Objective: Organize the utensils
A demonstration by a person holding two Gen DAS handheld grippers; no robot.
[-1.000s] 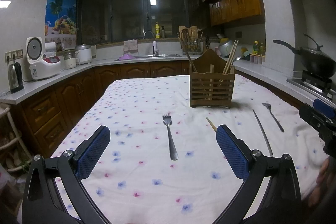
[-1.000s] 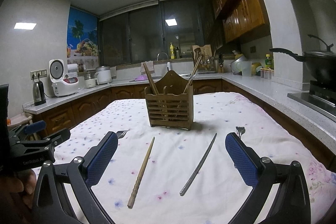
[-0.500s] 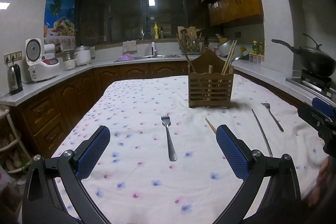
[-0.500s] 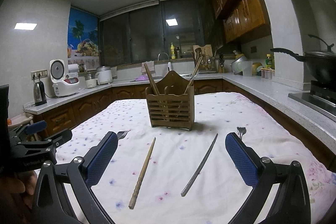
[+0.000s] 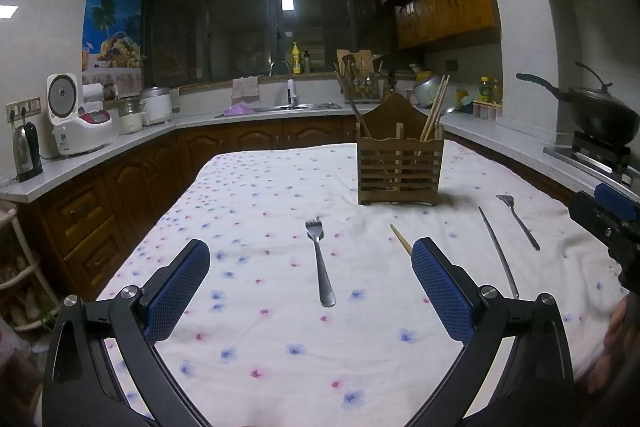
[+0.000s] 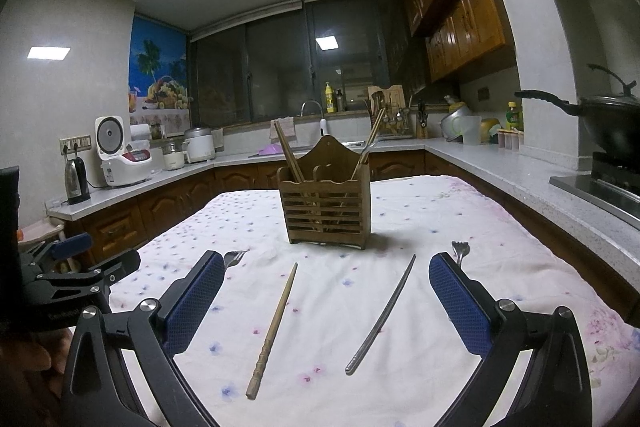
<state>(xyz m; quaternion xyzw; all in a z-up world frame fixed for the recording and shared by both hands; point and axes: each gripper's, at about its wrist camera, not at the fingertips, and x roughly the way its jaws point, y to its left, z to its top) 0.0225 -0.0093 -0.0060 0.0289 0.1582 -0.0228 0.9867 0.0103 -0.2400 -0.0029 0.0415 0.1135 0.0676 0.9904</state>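
Barely shifted since a second ago, left gripper [image 5: 310, 269] and right gripper [image 6: 326, 285] hover released over fork [image 5: 319, 259] and wooden chopstick [image 6: 274, 327] lying flat on the surface [image 5: 256, 195], where thin handles risk slipping.

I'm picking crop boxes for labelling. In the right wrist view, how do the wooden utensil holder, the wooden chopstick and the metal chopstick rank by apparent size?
1. wooden utensil holder, clearly largest.
2. wooden chopstick and metal chopstick: alike in length, not ranked; the wooden one looks slightly thicker.
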